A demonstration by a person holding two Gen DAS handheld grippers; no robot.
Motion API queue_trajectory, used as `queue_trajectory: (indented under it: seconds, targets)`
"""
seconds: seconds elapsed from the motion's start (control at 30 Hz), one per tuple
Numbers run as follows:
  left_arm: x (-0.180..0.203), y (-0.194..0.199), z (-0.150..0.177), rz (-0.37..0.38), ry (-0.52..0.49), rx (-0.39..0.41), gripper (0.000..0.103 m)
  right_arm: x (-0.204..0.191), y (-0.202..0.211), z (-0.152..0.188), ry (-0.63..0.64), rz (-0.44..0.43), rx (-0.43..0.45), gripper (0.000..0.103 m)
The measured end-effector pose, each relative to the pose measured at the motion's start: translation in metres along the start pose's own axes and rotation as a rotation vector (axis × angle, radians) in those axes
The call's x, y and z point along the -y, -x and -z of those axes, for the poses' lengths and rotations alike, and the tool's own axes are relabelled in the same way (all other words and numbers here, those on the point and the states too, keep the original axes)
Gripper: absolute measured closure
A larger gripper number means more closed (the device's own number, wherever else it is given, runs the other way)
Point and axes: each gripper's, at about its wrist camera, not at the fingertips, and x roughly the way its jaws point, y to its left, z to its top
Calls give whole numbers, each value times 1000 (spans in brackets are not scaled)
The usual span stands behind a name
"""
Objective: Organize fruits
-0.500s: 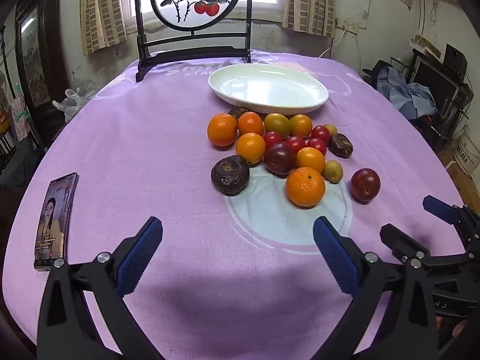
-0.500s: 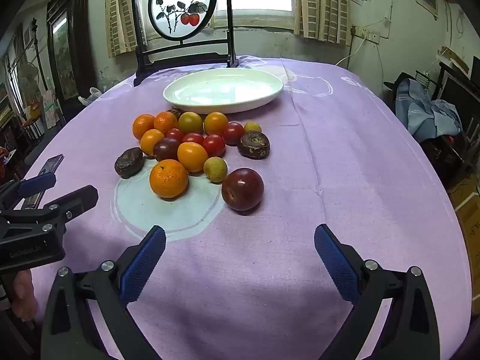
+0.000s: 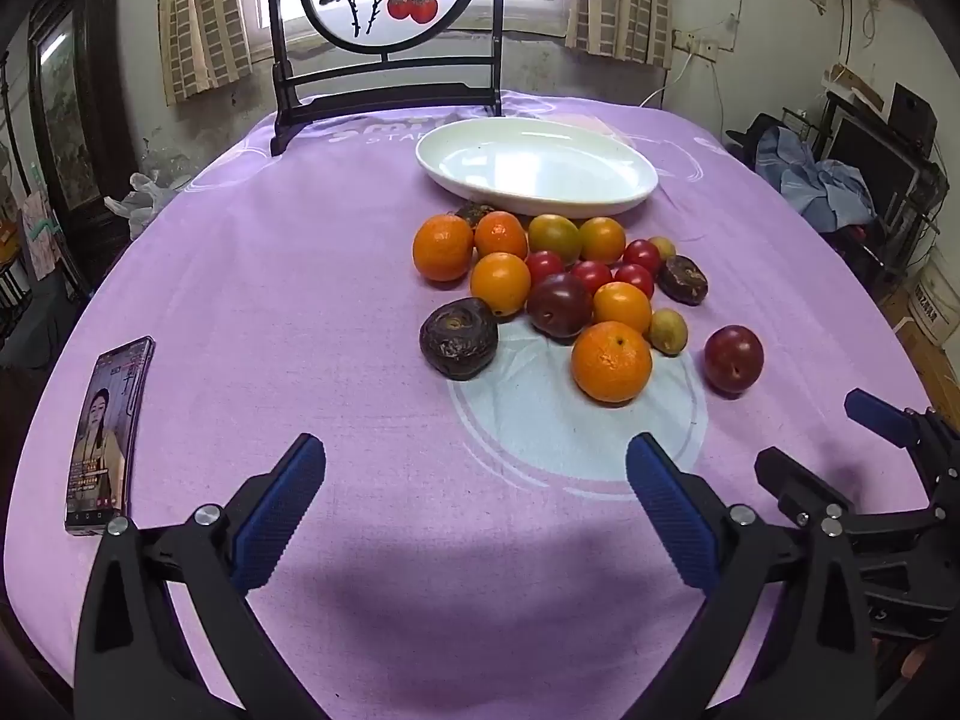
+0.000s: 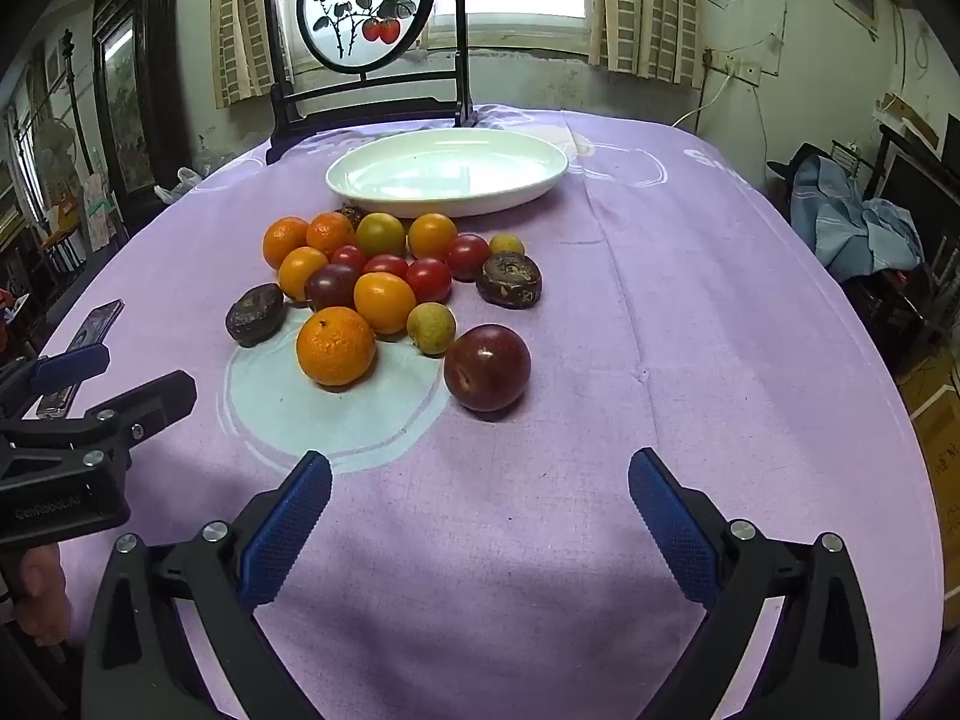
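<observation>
Left gripper [image 3: 474, 462]: jaws spread wide, nothing between the blue pads; it hangs over the near part of the table, angled down toward the fruit.
Right gripper [image 4: 480, 474]: jaws likewise wide apart and empty, angled down, to the right of the left gripper; from the left wrist view it shows at the near right edge.
Tablecloth [image 3: 288, 276]: purple, with a pale round print just beyond the grippers.
Large orange [image 3: 611, 361]: nearest fruit of the pile, lying on the far edge of the pale print, its stem dimple facing up.
Red plum [image 4: 487, 367]: apart from the pile on its right, near side; its stem dimple is turned toward the near left.
Wrinkled dark fruit [image 3: 458, 338]: at the pile's near left, flattish, its puckered end tilted up and toward the camera.
Second wrinkled dark fruit [image 4: 509, 279]: on the pile's right side, puckered end facing up.
Fruit pile [image 3: 558, 276]: oranges, small red tomatoes, a dark plum and small yellow-green fruits, packed touching one another, in the middle of the table.
White oval dish [image 3: 636, 195]: just beyond the pile, nothing in it, long axis running left to right.
Phone [image 3: 108, 432]: near left of the table, screen lit, long axis running near to far.
Painted round screen [image 4: 366, 3]: upright on a dark stand at the far edge of the table.
</observation>
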Motion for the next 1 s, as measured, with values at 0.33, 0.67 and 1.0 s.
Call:
queue_trajectory:
  seconds: [0.33, 0.67, 1.0]
  targets:
    - [-3, -11, -2, 1, 19, -13, 5, -1, -6, 1, -4, 1, -28, 3]
    - [-3, -17, -17, 21, 31, -12, 5, -1, -6, -19, -66, -10, -48, 3]
    - [-4, -39, -32, -27, 55, -23, 4, -3, -19, -38, -61, -5, 4, 3]
